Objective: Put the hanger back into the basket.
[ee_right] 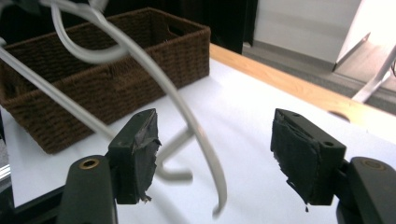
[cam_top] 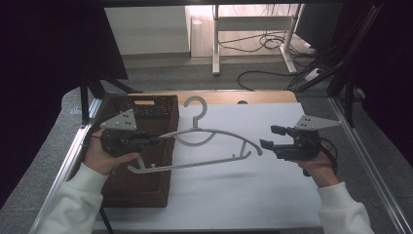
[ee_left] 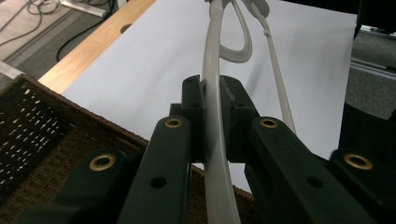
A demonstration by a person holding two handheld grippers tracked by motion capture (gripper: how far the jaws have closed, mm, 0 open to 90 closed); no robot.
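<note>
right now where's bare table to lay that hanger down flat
The white table is bare in front of the hanger, between the basket and the right tongs, and behind it up to the wooden edge. It is crowded at the left, where the basket sits and the left tongs grip the hanger over it.

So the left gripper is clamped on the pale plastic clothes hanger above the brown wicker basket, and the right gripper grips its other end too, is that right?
Not quite: the right gripper is open, near the pale plastic clothes hanger without gripping it, as the right gripper view shows. The left gripper is indeed clamped on it above the brown wicker basket.
</note>
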